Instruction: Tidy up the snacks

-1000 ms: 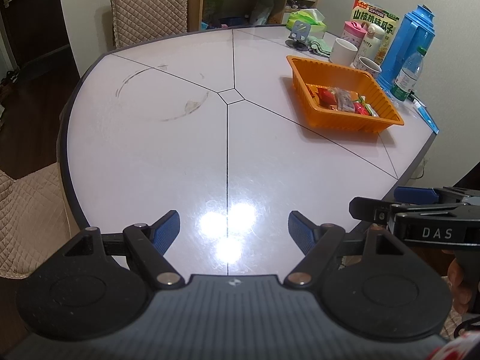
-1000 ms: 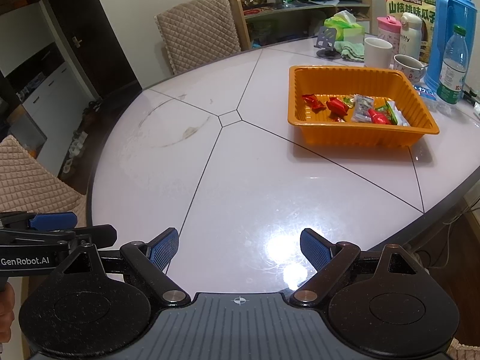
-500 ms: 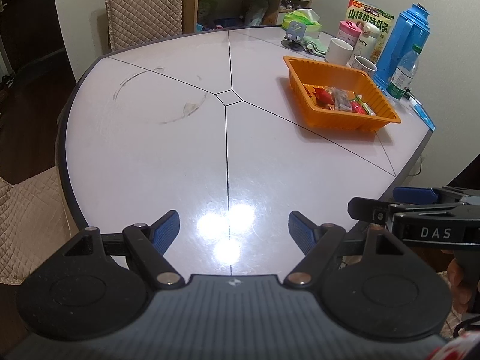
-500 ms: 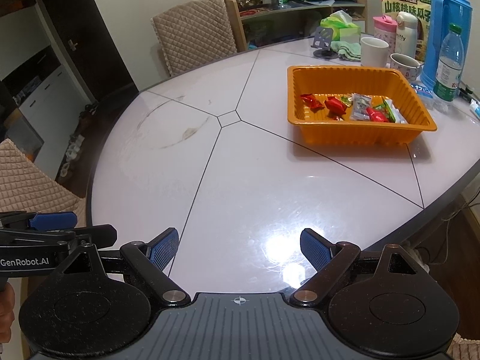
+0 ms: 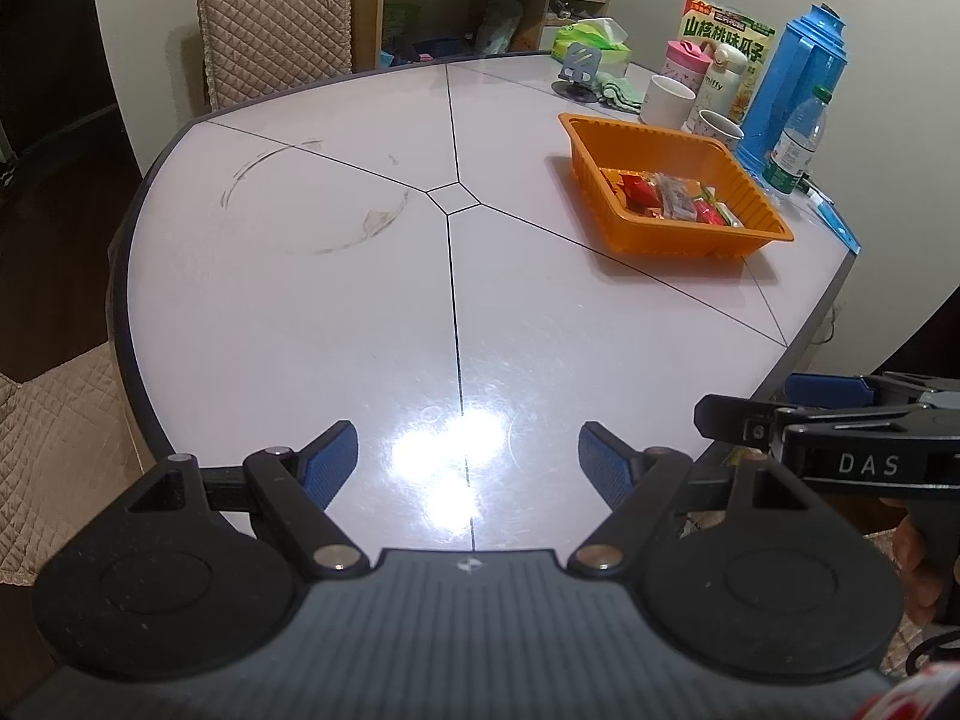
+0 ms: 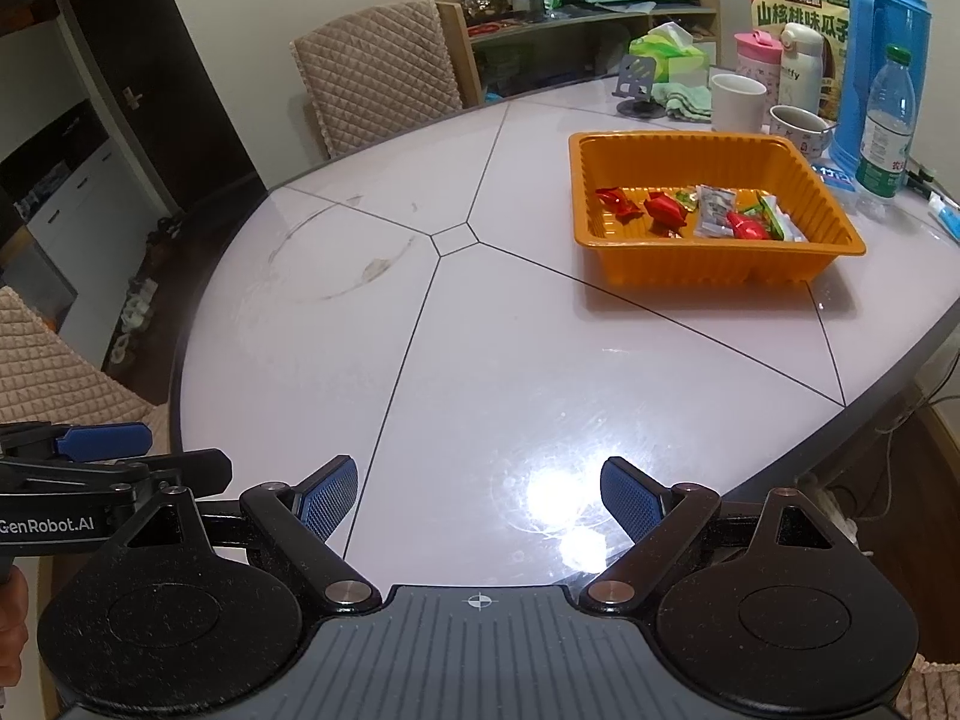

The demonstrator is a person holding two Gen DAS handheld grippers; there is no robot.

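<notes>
Hovering over the near edge of the table (image 5: pixel 360 312), the left gripper (image 5: pixel 468 459) has its blue-padded jaws spread wide with nothing between them, only the glare of a lamp on the glossy top. Beside it, the right gripper (image 6: pixel 480 495) is just as wide apart and just as empty, also above the near rim.

Well beyond both, on the far right part of the table, sits the orange tray (image 6: pixel 714 267). Wrapped snacks (image 6: pixel 690 213) lie inside it, red ones to the left and a silver packet and green wrappers to the right.

Behind the tray stand a white mug (image 6: pixel 738 102), a blue thermos (image 6: pixel 882 54) and a water bottle (image 6: pixel 888 126). A quilted chair (image 6: pixel 378 84) stands at the table's far side.
</notes>
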